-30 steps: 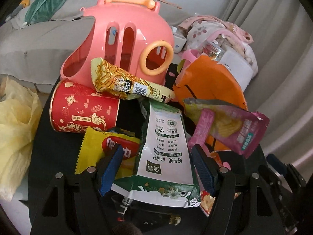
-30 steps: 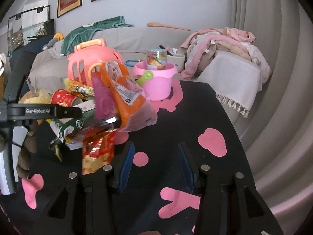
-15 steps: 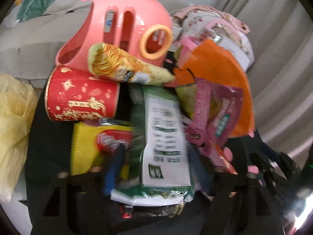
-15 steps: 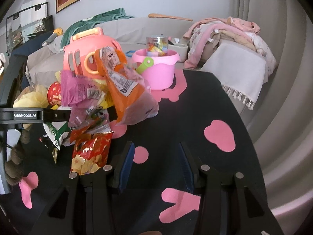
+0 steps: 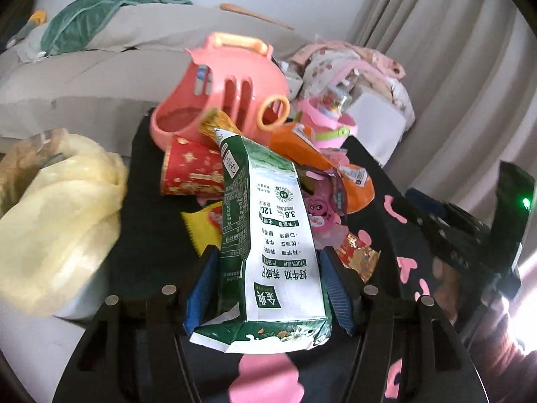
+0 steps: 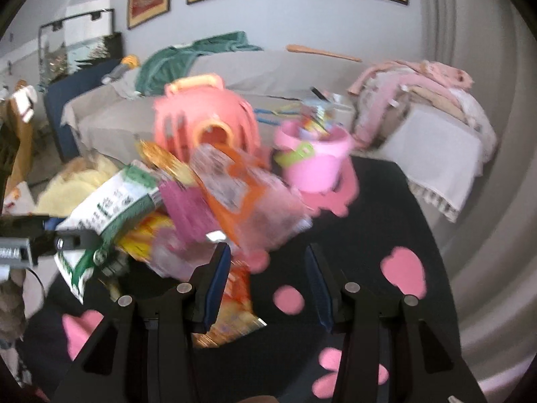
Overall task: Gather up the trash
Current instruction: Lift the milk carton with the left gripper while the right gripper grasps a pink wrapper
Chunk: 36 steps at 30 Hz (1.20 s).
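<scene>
Gripping milk carton [image 5: 268,252], frame centre, lifted off desk [image 5: 161,208] | left hand-held gripper [image 5: 268,288] clamped on its lower end; right hand-held gripper [image 6: 268,288] apart, empty | likely light, crushable, slick; hold across flat sides.

Milk carton lifted out of the pile

The left claw [image 5: 268,285] has closed its blue pads onto the milk carton [image 5: 268,235] and raised it off the counter [image 5: 161,228], tilting it upright. The right claw [image 6: 265,288] has moved closer to the wrappers; its left finger now overlaps the red snack packet [image 6: 231,309].
</scene>
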Each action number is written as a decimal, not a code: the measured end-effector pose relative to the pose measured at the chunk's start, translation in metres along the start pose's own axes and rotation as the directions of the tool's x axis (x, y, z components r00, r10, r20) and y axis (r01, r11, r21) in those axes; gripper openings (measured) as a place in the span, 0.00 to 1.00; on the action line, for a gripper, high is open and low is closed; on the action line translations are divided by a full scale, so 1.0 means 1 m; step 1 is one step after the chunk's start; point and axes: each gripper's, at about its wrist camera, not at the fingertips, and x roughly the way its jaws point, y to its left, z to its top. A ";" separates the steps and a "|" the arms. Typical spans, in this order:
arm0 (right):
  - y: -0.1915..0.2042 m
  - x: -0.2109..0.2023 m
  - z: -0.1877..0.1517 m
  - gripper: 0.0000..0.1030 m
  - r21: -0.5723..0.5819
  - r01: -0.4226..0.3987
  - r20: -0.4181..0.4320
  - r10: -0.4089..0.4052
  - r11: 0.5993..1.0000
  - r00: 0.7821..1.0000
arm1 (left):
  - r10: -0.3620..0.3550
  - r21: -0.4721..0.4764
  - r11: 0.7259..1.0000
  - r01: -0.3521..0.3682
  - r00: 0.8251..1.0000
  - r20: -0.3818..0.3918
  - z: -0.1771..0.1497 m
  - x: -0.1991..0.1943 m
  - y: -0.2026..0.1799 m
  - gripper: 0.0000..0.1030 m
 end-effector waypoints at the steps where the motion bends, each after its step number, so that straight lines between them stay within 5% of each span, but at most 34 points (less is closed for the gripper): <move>1: 0.003 0.001 0.004 0.43 -0.005 -0.018 0.004 0.018 1.000 1.000 | 0.002 -0.004 1.000 -0.002 1.000 0.007 0.000 -0.004 0.002 0.60; 9: 0.052 0.023 0.025 0.43 -0.074 -0.111 -0.020 0.109 0.991 0.994 | 0.059 -0.046 0.997 -0.055 0.995 0.081 -0.003 -0.033 0.031 0.60; 18: 0.071 0.073 0.024 0.19 -0.215 0.090 -0.079 -0.109 0.972 0.991 | 0.155 -0.057 0.987 -0.147 0.974 0.167 -0.014 -0.056 0.048 0.60; 27: 0.082 -0.004 0.057 0.07 -0.138 -0.058 0.046 0.065 0.989 0.997 | 0.235 -0.128 0.970 -0.207 0.935 0.265 -0.016 -0.104 0.074 0.60; 32: 0.100 -0.038 0.070 0.07 -0.129 -0.067 0.111 0.082 0.989 0.990 | 0.226 -0.120 0.973 -0.197 0.922 0.316 -0.023 -0.132 0.070 0.60; 36: 0.113 -0.062 0.073 0.07 -0.125 -0.085 0.141 0.103 0.989 0.985 | 0.250 -0.107 0.968 -0.226 0.894 0.372 -0.028 -0.158 0.061 0.60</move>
